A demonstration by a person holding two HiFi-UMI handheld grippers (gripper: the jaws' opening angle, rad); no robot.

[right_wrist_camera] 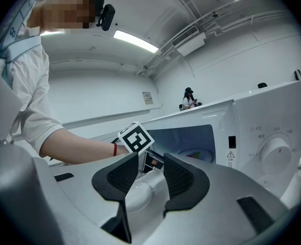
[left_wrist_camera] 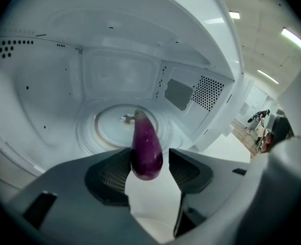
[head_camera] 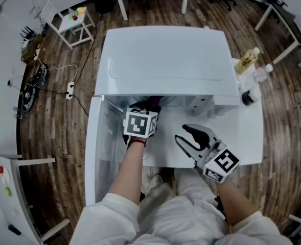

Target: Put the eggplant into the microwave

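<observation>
The purple eggplant (left_wrist_camera: 146, 147) lies between the jaws of my left gripper (left_wrist_camera: 149, 162), inside the white microwave (head_camera: 165, 60). Its stem end points at the glass turntable (left_wrist_camera: 109, 131). A gap shows between the eggplant and the right pad (left_wrist_camera: 183, 167), while the left pad sits close against it, so the jaws stand open around it. In the head view only the left gripper's marker cube (head_camera: 140, 122) shows at the microwave's mouth. My right gripper (head_camera: 191, 137) hovers open and empty over the table in front of the microwave, right of the left arm.
The microwave door (head_camera: 101, 152) hangs open to the left. Its control panel with a dial (right_wrist_camera: 275, 152) is on the right. On the white table (head_camera: 247, 137) right of the microwave stand a yellow bottle (head_camera: 247, 60), a clear bottle (head_camera: 261, 74) and a dark jar (head_camera: 248, 97).
</observation>
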